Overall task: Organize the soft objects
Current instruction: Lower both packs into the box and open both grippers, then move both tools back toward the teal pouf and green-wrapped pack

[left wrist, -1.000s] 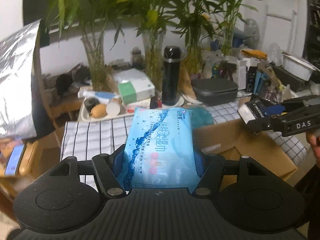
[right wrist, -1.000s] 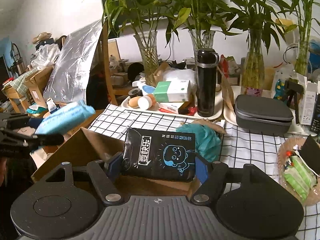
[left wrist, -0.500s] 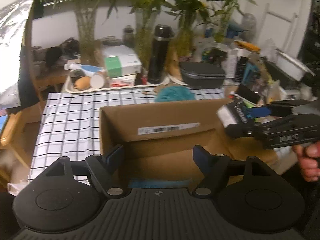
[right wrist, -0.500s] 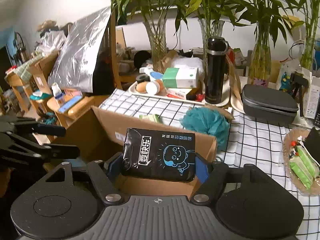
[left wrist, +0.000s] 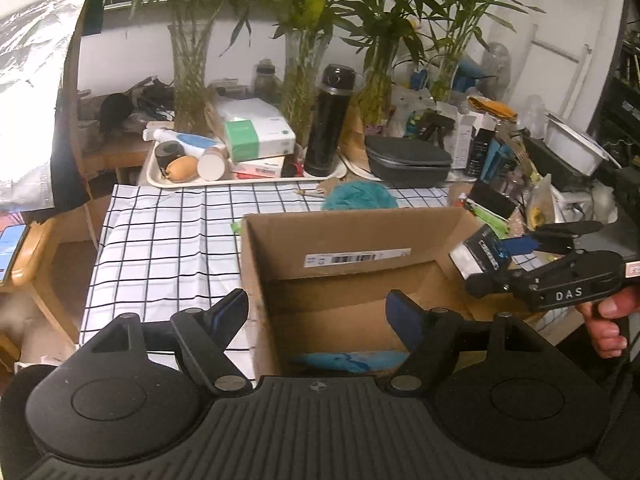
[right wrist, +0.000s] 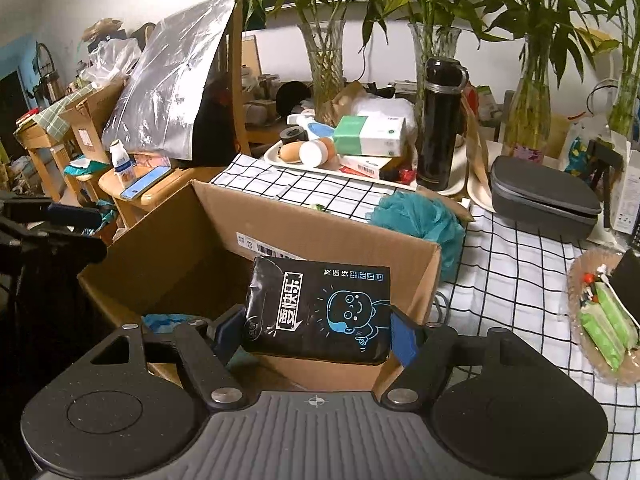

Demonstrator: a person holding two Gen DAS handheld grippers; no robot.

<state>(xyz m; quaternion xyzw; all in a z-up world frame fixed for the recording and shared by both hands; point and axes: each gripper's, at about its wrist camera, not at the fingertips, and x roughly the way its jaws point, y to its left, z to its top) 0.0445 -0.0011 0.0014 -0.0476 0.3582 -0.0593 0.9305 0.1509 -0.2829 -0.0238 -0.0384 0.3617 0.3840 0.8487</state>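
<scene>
1. Left wrist view: our left gripper [left wrist: 318, 312] hangs over the open cardboard box [left wrist: 352, 280], jaws spread wide with nothing between them. The box is plain brown corrugated card with a white barcode label [left wrist: 357, 257] on its inner far wall.
2. At six o'clock in the box lies a glossy blue wipes pack [left wrist: 348, 360], mostly hidden by the gripper body.
3. At three o'clock the right gripper [left wrist: 500, 254], matte black plastic marked "DAS", clamps a black tissue pack [left wrist: 476, 254] over the box's right edge. A fluffy teal bath sponge [left wrist: 360, 196] sits at twelve o'clock behind the box, on the white checked cloth [left wrist: 168, 248].
4. Right wrist view: our right gripper [right wrist: 316, 324] squeezes the soft black tissue pack [right wrist: 316, 312] between blue pads; it bears white Chinese characters and a blue cartoon face.
5. The pack hovers above the box [right wrist: 280, 248]; the blue pack [right wrist: 168, 320] peeks out at nine o'clock.
</scene>
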